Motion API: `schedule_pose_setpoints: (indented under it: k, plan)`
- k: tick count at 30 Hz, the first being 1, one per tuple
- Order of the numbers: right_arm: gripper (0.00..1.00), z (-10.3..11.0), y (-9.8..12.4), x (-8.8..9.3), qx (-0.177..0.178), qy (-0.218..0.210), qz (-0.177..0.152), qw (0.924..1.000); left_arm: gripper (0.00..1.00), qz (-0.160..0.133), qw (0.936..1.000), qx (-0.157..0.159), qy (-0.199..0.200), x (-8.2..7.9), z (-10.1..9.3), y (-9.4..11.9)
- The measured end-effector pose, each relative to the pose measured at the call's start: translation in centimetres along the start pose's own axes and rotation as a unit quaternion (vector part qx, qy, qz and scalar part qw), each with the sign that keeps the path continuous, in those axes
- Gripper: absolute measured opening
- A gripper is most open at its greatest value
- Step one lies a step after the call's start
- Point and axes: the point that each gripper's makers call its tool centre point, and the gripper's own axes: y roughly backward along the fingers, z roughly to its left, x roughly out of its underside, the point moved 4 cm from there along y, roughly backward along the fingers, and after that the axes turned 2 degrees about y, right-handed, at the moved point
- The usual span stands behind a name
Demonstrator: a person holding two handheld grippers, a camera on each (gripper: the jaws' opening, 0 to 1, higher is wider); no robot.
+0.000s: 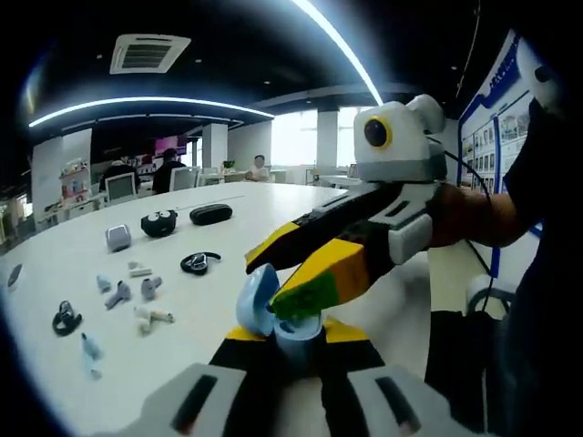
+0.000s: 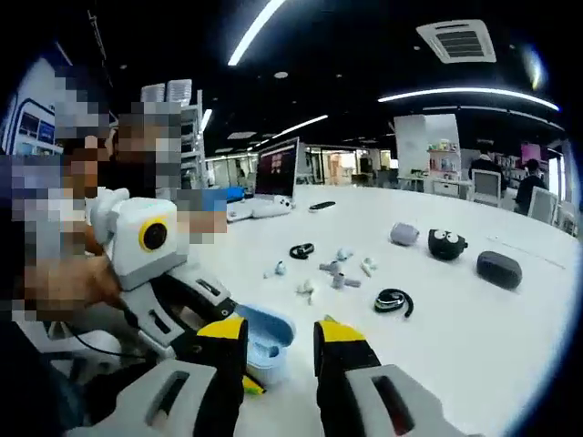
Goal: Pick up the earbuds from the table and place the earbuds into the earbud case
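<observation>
A light blue earbud case with its lid up sits between the yellow-tipped jaws of my left gripper, which is shut on its base. My right gripper comes in from the right and hovers just over the open case, jaws apart. In the right gripper view its jaws stand open around the case, with nothing visible between them. Several loose earbuds lie scattered on the white table beyond.
Two black ear hooks lie among the earbuds. Farther back stand a grey case, a black case with eyes and a dark oval case. A person's body and arm are close on the right.
</observation>
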Motion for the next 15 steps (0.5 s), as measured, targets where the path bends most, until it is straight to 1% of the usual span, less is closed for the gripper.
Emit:
schedule_pose_setpoints:
  k: [5,15]
  plan:
    - [0.28,0.0,-0.15,0.09,0.003,-0.003,-0.007,1.0,0.2,0.0,1.0,0.0,0.001,-0.02,-0.03,-0.06]
    - [0.27,0.29,-0.03,0.14,0.002,0.009,-0.017,0.9998,0.2,0.009,0.9999,0.006,-0.001,-0.04,-0.04,-0.07]
